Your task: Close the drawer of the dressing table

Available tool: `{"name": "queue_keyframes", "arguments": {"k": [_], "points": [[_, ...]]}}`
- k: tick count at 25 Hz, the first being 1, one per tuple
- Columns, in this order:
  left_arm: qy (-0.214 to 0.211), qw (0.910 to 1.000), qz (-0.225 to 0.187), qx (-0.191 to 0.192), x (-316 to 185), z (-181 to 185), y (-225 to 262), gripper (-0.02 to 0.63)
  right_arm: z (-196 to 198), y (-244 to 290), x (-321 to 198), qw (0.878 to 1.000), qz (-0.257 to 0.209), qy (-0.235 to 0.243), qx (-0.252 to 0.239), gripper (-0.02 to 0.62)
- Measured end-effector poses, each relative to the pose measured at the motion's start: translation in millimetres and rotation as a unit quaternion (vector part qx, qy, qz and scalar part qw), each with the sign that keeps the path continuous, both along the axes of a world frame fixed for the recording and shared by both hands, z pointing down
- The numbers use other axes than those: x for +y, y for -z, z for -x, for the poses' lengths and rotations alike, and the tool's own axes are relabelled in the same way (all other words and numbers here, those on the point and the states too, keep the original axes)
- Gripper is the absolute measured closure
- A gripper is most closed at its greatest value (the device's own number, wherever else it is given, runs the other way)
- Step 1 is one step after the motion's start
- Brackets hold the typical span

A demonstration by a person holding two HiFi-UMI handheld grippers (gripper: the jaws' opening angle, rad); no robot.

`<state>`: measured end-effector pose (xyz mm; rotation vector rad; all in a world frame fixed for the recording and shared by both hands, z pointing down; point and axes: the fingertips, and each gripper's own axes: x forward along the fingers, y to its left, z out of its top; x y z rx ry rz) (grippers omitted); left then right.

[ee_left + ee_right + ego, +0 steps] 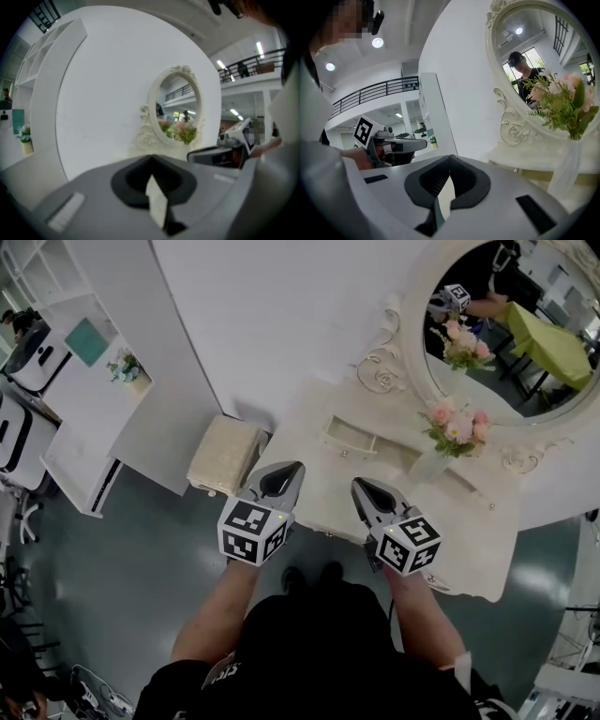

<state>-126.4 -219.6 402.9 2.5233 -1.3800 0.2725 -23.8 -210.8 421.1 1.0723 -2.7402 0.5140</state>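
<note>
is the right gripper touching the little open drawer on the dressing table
Apart. In the head view a strip of bare tabletop shows between the right gripper tips and the drawer front.

Head view steeply down; gripper views level; all share dressing table mirror (511, 329).
</note>
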Motion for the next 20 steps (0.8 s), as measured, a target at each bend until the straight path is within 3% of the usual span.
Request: {"name": "queue_keyframes", "arguments": {"k": [14,20], "points": [[0.016,0.9989,0.043,-0.007,-27.3,-63.2,-36.7,0.591,-40.5,-15.7,-28.7,0.999,0.012,0.028,0.012,0.6],[0.019,0.9976,0.067,0.001,-41.2,-72.5,-61.6,0.583,-45.7,-31.3,-35.9,0.999,0.031,0.027,0.018,0.6]]}}
